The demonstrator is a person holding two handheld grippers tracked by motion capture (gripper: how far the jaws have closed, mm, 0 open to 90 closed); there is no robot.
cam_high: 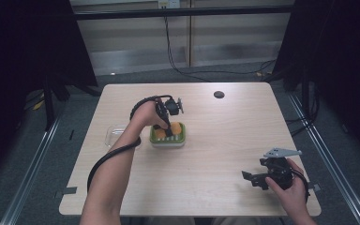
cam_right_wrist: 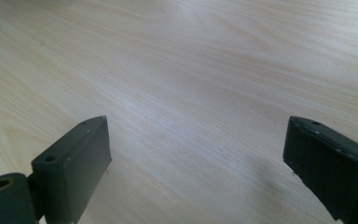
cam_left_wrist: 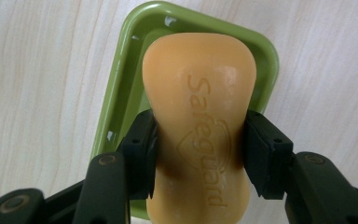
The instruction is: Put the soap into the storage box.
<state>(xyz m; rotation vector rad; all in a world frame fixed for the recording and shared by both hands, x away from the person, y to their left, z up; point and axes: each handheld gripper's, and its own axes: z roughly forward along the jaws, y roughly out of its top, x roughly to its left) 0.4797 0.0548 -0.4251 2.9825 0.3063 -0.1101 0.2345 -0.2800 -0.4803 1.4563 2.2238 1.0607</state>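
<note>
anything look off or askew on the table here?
Nothing stands out. The left gripper is shut on the orange soap bar over the green dish; the clear lid lies beside it; the right gripper is open.

Hand-held gripper (cam_left_wrist: 198, 156) clamped on orange soap bar (cam_left_wrist: 199, 93), above green soap dish (cam_left_wrist: 121, 84), pale wooden table (cam_left_wrist: 32, 93)

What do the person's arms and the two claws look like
Both forearms are bare, no sleeves in view. The left claw has two matte black jaws with blocky rectangular pads and round pivot holes; a black cable loops from it along the left forearm. The right claw is black too, with the same blocky pads, topped by a grey three-cornered plate.
</note>
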